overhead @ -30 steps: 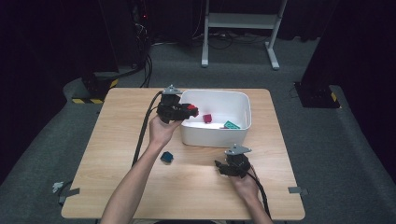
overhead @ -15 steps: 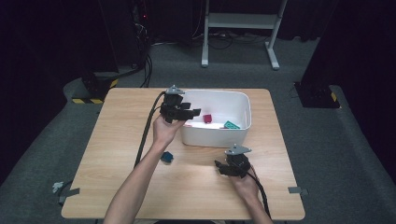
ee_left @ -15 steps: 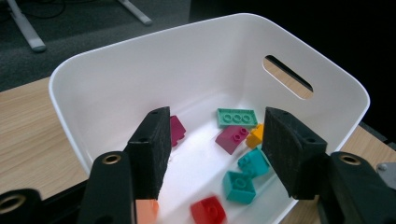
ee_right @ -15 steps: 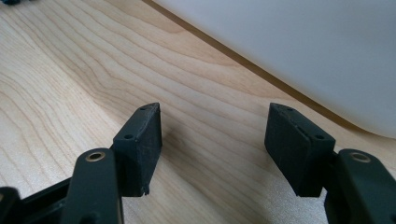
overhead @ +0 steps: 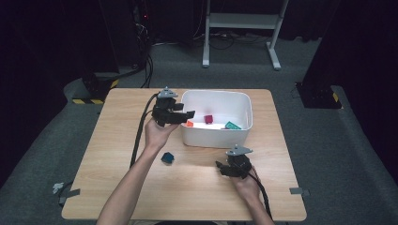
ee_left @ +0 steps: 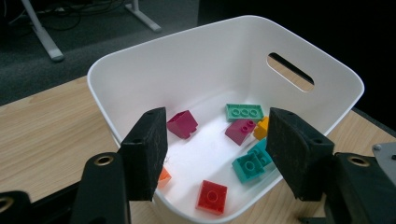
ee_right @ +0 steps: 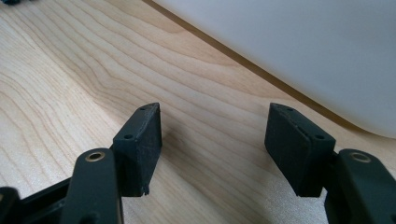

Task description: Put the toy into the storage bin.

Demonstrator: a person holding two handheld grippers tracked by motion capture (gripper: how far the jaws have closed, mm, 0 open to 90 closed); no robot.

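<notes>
My left gripper [overhead: 187, 114] hovers over the left rim of the white bin [overhead: 216, 139]. Its jaws have just been opening, and in the left gripper view it [ee_left: 217, 116] stands open with nothing between the pads. Below it in the bin [ee_left: 140, 65] lie a red brick [ee_left: 212, 196], two magenta bricks [ee_left: 182, 123], a green plate [ee_left: 244, 112], teal bricks [ee_left: 252, 163] and an orange one [ee_left: 163, 176]. My right gripper [overhead: 220, 167] rests low on the table in front of the bin, open and empty [ee_right: 215, 116]. A dark blue brick [overhead: 167, 157] lies on the table beside my left forearm.
The wooden table [overhead: 117, 187] has bare room to the left and along the front. The bin's white wall [ee_right: 303, 56] rises just beyond my right gripper. Cables trail from both grippers. Dark floor and a metal stand [overhead: 241, 21] lie behind the table.
The left gripper's jaws have opened, and the red brick that showed at its tips is gone from them. That gripper has shifted slightly at the bin's rim. The right gripper has kept still.
</notes>
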